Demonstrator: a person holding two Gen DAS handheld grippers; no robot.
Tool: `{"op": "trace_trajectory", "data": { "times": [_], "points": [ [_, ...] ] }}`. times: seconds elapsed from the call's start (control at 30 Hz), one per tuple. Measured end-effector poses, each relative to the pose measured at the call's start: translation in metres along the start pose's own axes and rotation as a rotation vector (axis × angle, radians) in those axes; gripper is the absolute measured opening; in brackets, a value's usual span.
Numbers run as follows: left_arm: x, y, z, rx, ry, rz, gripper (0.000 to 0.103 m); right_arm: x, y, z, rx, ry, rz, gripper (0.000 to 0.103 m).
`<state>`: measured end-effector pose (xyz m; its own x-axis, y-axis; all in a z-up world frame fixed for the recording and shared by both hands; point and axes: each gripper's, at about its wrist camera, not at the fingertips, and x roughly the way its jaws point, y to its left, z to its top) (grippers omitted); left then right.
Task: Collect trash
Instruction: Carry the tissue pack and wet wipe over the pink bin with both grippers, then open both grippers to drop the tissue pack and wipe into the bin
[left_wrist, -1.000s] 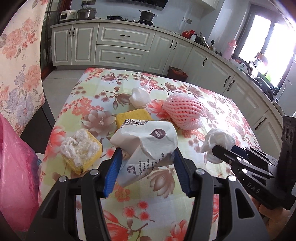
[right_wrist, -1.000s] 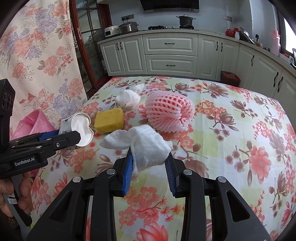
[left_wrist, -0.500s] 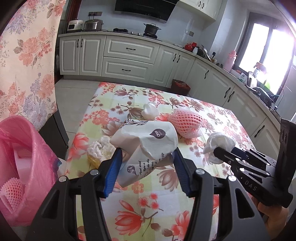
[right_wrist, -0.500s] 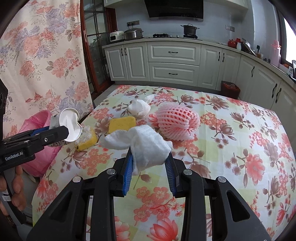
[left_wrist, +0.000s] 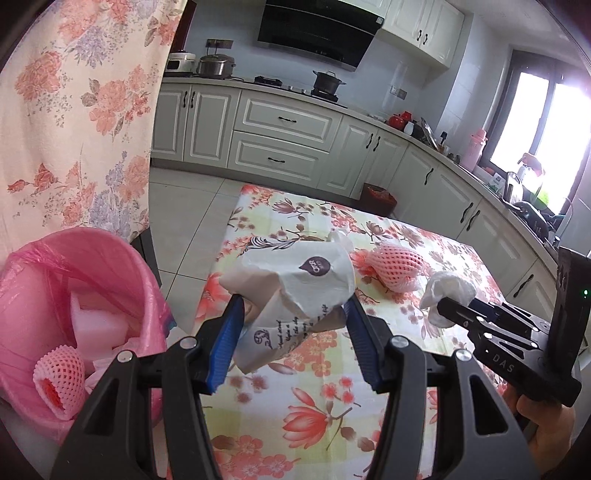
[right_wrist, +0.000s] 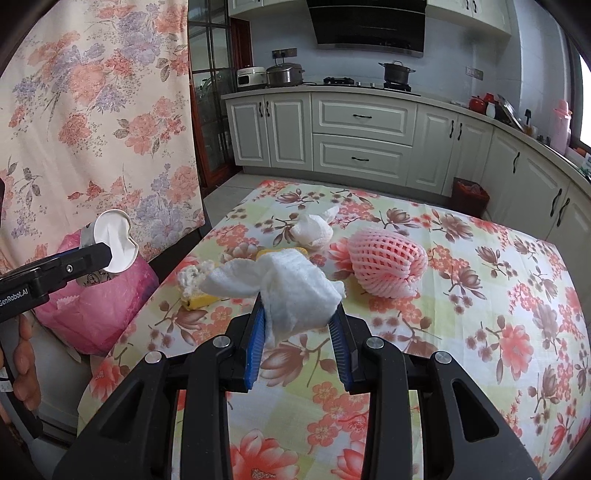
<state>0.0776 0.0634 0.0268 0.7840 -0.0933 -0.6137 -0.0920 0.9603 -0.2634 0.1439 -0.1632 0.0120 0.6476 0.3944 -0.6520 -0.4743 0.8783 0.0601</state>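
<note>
My left gripper (left_wrist: 293, 306) is shut on a crumpled white paper cup (left_wrist: 295, 284), held in the air over the table's left edge. The same paper cup (right_wrist: 112, 245) shows in the right wrist view beside the pink-lined trash bin (right_wrist: 99, 299). That bin (left_wrist: 74, 295) stands low at the left, with a pink foam net and white foam inside. My right gripper (right_wrist: 299, 306) is shut on a wad of white tissue (right_wrist: 291, 291), lifted above the floral table (right_wrist: 480, 314). The tissue (left_wrist: 448, 293) is also visible at the right gripper's tip.
On the table lie a pink foam fruit net (right_wrist: 386, 264), a balled white tissue (right_wrist: 312, 232) and yellow sponges (right_wrist: 195, 291) partly hidden behind my tissue. A floral curtain (right_wrist: 92, 129) hangs at the left. Kitchen cabinets (right_wrist: 362, 136) line the far wall.
Both grippers rose and drew back toward the left with their loads. The pink bin has come into fuller view at the left. The table items kept their places.
</note>
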Motion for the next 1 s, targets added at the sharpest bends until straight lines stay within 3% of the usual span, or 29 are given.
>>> {"op": "trace_trajectory", "data": {
  "times": [1.0],
  "points": [
    [-0.083,0.138,0.006,-0.14,-0.112,0.218,0.054,0.016,0.109,0.038,-0.154,-0.007,0.123,0.033]
  ]
}}
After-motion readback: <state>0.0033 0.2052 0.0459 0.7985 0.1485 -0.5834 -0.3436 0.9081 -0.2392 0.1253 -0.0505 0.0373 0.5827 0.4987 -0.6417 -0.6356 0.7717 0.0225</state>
